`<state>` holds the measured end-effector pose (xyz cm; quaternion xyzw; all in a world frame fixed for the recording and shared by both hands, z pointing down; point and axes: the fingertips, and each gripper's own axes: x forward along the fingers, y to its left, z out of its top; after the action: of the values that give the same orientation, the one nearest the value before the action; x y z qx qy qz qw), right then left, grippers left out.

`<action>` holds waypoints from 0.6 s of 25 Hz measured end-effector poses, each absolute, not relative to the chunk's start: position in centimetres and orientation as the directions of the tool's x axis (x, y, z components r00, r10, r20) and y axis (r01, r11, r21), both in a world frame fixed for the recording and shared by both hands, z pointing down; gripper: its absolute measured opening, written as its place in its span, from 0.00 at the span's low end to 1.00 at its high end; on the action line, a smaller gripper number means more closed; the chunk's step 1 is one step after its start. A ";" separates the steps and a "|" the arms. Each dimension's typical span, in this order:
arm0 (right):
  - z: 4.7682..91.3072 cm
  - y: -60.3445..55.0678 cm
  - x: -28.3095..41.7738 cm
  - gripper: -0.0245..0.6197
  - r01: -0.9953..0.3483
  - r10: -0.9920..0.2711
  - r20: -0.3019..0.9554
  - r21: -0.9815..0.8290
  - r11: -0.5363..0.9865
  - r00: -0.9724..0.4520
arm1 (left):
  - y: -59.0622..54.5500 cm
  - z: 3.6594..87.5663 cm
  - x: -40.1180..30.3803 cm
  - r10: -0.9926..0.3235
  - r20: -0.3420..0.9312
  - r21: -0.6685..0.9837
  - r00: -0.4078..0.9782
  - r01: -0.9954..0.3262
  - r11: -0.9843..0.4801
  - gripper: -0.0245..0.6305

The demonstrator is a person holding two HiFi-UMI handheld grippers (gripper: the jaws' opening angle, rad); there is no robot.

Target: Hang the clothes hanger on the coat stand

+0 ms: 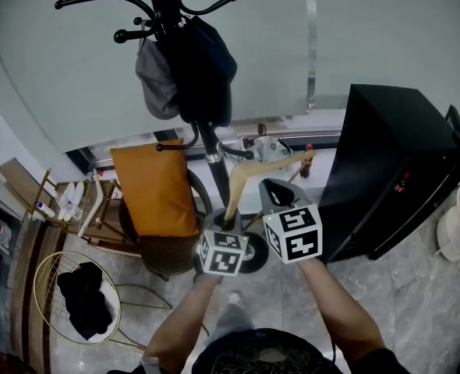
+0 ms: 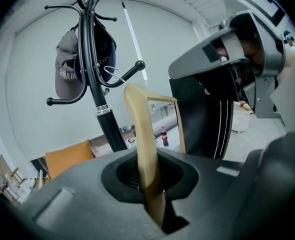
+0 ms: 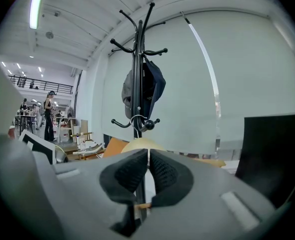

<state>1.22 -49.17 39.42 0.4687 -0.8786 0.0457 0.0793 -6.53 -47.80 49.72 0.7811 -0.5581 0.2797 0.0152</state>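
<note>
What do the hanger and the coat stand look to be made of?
Hanger: probably wood. It is pale tan with a smooth matt face, and its thin bright wire hook is likely metal. Coat stand: looks like black-painted metal tube, slightly glossy, with a chrome-looking collar on the pole.

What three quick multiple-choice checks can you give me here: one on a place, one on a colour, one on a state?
1. Where does the grey cap hang?
A. on the stand
B. in a drawer
C. on a door handle

2. What colour is the stand?
A. white
B. black
C. orange

3. The left gripper is:
A. open and empty
B. shut on the hanger
C. shut on the grey cap

Key: 1 A, the grey cap hangs from the stand's upper hooks. 2 B, its pole and hooks are black. 3 B, the left gripper view shows the jaws clamped on the hanger's wooden arm.
</note>
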 end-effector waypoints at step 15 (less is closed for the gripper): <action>40.1 -50.0 0.4 0.04 -0.829 -0.806 0.211 -0.037 0.558 -0.553 | -49.2 51.3 -7.5 -0.850 0.483 -0.370 0.208 -0.832 -0.414 0.10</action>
<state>0.39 -49.98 40.13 0.4652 -0.8786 0.0660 0.0852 -7.50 -49.22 51.34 0.7770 -0.5413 0.3210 -0.0143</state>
